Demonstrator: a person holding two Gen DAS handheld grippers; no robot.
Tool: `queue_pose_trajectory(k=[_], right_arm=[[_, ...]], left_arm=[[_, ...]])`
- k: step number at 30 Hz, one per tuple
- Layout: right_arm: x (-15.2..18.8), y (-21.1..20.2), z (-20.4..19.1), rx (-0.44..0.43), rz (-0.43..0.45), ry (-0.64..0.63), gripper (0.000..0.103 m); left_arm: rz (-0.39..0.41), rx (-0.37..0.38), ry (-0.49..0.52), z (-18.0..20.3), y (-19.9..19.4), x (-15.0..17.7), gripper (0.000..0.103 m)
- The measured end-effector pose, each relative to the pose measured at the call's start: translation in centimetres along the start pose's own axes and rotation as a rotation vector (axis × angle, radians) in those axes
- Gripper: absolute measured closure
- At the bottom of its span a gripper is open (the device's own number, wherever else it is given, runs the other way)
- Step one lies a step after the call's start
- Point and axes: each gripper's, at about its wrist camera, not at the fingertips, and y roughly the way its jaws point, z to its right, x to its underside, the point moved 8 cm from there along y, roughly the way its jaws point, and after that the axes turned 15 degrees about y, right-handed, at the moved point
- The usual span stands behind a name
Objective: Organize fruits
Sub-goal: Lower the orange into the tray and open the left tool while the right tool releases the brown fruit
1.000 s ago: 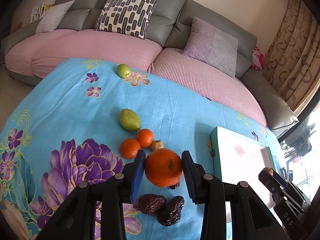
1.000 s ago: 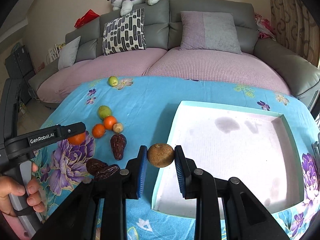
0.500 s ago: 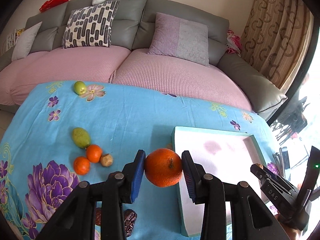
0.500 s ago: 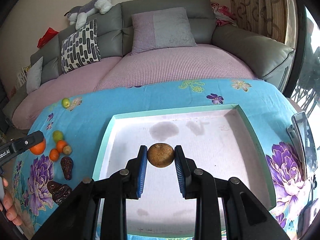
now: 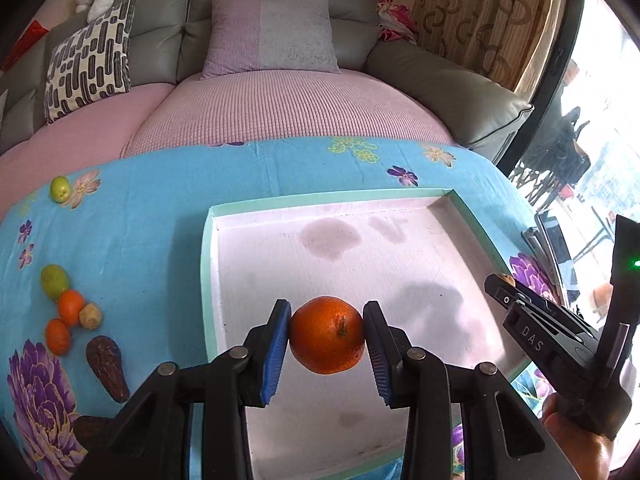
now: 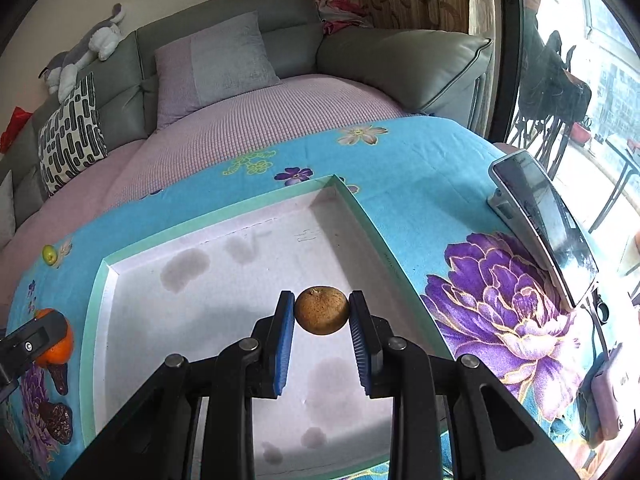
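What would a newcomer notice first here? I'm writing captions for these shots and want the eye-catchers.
First, the bright orange clamped in the left hand-held gripper above the white tray. Next, the brown round fruit pinched in the right hand-held gripper, also over the tray. Then the blue flowered cloth, with small fruit clustered left of the tray.

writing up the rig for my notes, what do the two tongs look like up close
Both the left tongs and right tongs are black plastic with silver pivot bolts and ribbed blue pads on the inner faces. White letters "DAS" mark the right one's side, and a green light glows on it.
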Motion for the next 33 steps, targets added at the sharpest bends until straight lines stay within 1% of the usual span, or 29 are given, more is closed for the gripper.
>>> queue_pose_trajectory(k=[4, 10, 12, 19, 33], right_arm=[[0.3, 0.9, 1.2, 0.033, -0.019, 0.001, 0.074], [0.8, 2.2, 1.4, -0.003, -0.048, 0.018, 0.074], [1.2, 2.7, 1.6, 0.004, -0.065, 0.017, 0.074], [1.5, 2.8, 2.0, 0.004, -0.079, 0.038, 0.074], [1.8, 3.2, 1.6, 0.002, -0.091, 0.018, 0.074]], left_arm=[[-0.039, -0.019, 0.016, 0.2, 1.4, 0.8, 0.063], [-0.065, -0.040, 0.023, 0.4, 2.4, 1.5, 0.063], [-0.072, -0.046, 0.031, 0.5, 2.6, 1.7, 0.063], [-0.098, -0.052, 0.048, 0.9, 3.1, 2.3, 0.063], [-0.104, -0.059, 0.062, 1.0, 3.3, 2.4, 0.063]])
